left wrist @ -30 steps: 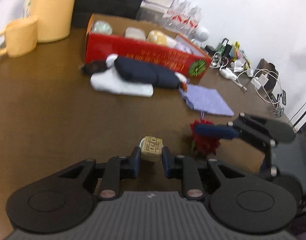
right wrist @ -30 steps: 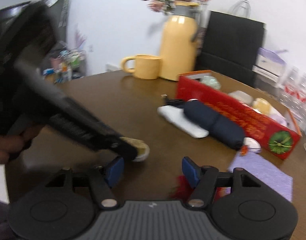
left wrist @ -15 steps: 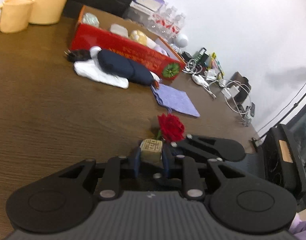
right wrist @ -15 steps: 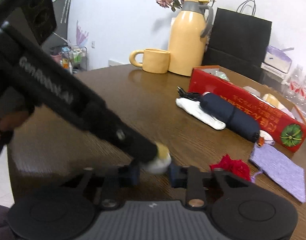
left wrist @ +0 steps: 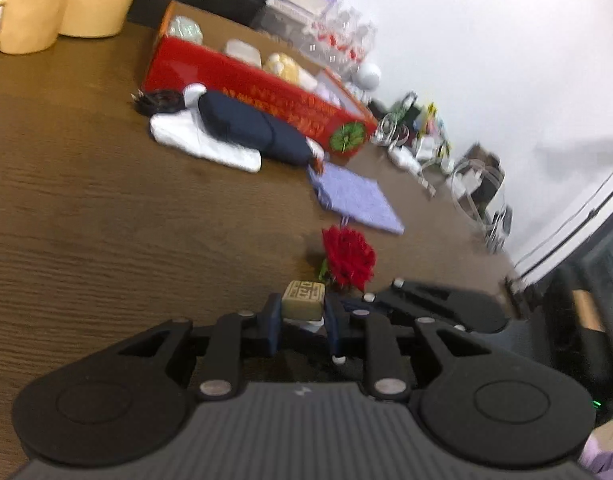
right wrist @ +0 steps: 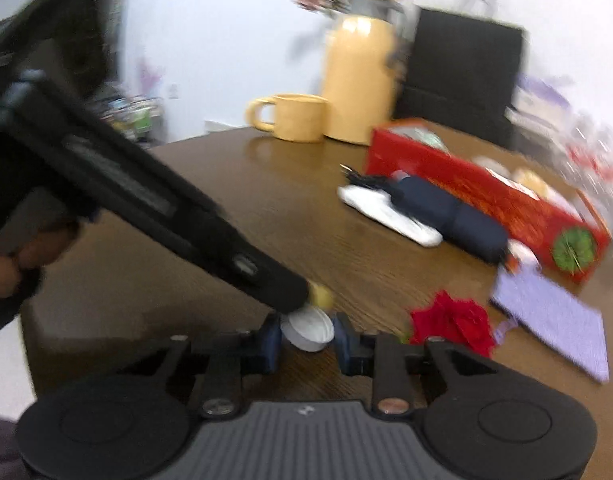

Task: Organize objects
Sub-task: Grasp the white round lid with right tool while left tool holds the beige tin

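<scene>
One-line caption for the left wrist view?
Left gripper clamps a small yellowish pastry above the wooden table, red rose just ahead.

We see a desk (left wrist: pixel 86 208) of dark brown wood with a fine, streaked grain and a low sheen. The mug (right wrist: pixel 294 117) and jug (right wrist: pixel 356 80) look smooth, matt yellow. The red box (left wrist: pixel 250 92) looks like printed cardboard, slightly glossy. A lilac cloth (left wrist: pixel 356 200) has a nubbly weave; the white towel (left wrist: pixel 204 142) beside the navy fabric pouch (left wrist: pixel 246 130) looks soft. Our left gripper (left wrist: pixel 302 322) and right gripper (right wrist: pixel 306 340) are matt black plastic with ribbed grey housings and small metal screw heads.
</scene>
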The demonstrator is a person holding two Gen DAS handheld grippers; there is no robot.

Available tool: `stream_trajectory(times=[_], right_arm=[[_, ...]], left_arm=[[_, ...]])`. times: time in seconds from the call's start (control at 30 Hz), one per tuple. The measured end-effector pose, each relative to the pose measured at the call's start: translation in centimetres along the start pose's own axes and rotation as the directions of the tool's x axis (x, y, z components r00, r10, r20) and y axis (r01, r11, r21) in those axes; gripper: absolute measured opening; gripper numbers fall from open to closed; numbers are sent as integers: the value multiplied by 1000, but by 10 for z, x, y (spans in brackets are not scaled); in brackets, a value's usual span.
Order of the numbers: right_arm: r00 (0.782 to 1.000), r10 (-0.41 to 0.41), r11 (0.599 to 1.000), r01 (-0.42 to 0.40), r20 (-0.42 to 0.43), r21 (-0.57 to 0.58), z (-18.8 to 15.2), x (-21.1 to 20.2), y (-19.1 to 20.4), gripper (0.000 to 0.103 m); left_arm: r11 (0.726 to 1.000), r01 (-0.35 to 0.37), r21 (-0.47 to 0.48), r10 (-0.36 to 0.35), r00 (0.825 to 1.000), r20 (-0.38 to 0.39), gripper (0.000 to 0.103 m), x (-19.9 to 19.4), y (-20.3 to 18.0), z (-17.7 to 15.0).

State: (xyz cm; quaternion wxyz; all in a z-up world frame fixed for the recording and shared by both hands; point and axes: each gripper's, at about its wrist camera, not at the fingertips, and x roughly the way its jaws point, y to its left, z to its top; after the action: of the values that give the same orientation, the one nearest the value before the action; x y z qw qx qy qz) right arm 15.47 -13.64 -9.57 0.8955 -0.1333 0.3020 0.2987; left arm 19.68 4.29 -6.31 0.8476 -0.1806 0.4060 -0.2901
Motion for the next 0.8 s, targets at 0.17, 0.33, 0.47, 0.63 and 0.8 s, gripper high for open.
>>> stream_trajectory(times=[0.17, 0.33, 0.47, 0.63, 0.8], right_arm=[[997, -81, 994, 81, -5, 68, -6, -10, -14, 28], [998, -68, 995, 69, -16, 79, -19, -23, -10, 38], [998, -65, 992, 66, -11, 112, -24, -34, -12, 43], [998, -66, 982, 68, -15, 176, -21, -26, -19, 41], [997, -67, 985, 71, -27, 158, -21, -25, -10, 27]], left_arm=[[991, -128, 29, 127, 990, 59, 23, -11, -3, 0], [950, -245, 193, 242, 969, 36, 41, 6, -22, -21], [953, -220, 206, 214, 975, 53, 68, 3, -22, -28], [948, -251, 198, 241, 968, 71, 39, 10, -22, -24], [938, -227, 262, 220, 974, 55, 24, 9, -28, -31]])
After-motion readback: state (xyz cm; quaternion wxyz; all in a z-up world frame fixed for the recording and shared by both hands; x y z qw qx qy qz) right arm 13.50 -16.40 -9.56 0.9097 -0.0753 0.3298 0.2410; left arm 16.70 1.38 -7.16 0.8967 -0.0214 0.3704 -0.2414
